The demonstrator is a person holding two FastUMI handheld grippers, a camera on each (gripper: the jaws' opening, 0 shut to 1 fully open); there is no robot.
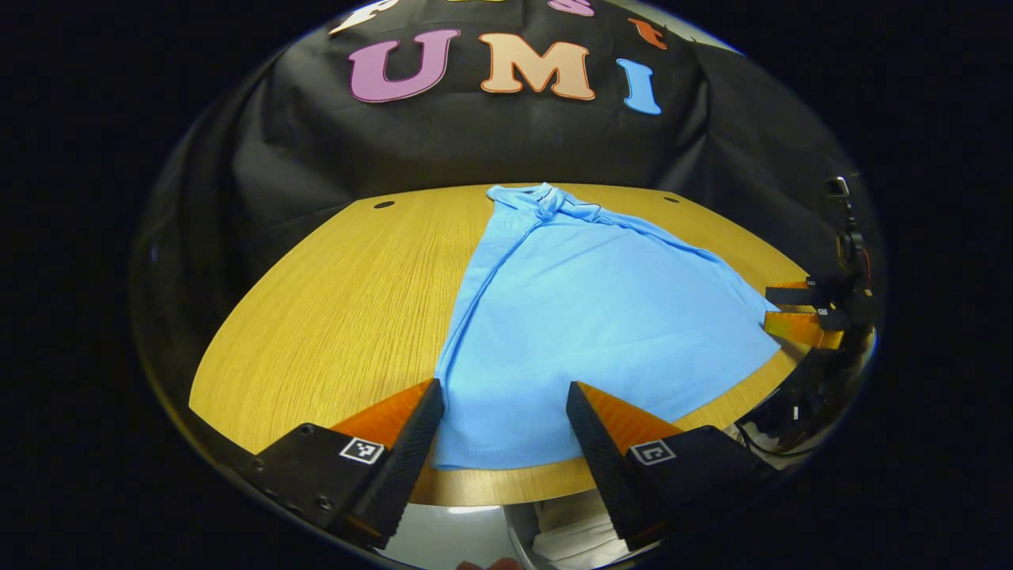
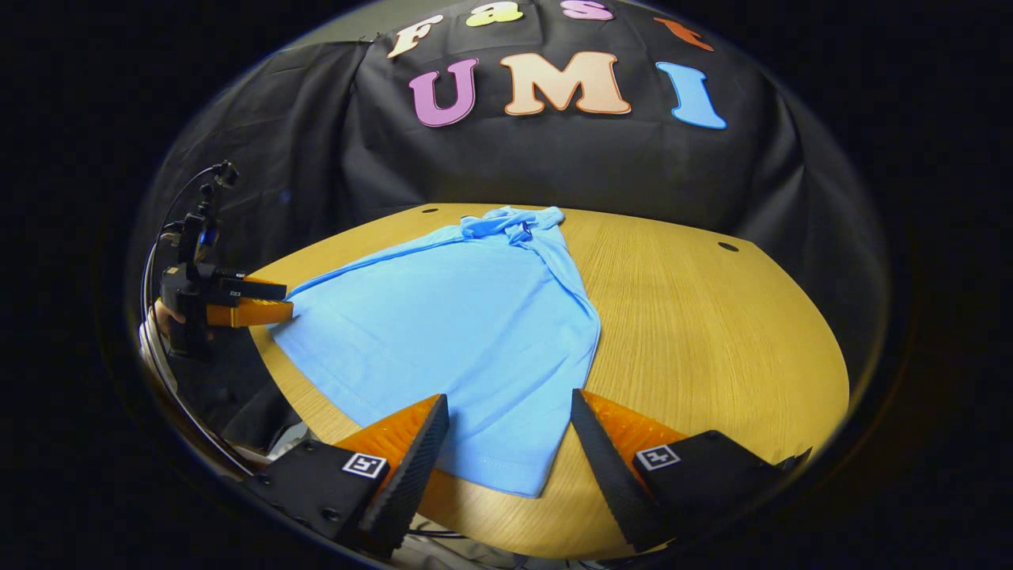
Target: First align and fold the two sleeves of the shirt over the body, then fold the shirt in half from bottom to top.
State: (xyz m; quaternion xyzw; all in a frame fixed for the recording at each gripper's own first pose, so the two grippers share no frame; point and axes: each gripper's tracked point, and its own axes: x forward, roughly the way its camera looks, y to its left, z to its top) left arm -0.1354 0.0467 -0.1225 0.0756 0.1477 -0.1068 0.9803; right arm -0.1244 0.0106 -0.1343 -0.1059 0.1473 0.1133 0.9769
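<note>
I see the blue shirt (image 1: 586, 317) lying flat on the wooden table (image 1: 332, 317), sleeves folded in, collar far; my left gripper (image 1: 505, 396) and right gripper (image 2: 510, 408) both hang spread wide at its near hem corners, gripping nothing.

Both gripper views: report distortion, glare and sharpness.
Left gripper view: fisheye bends the wooden table edge into a curve; blue shirt evenly lit and sharp, no glare; left gripper fingers close and crisp. Right gripper view: same bowing, a soft sheen on the table, the shirt sharp.
</note>
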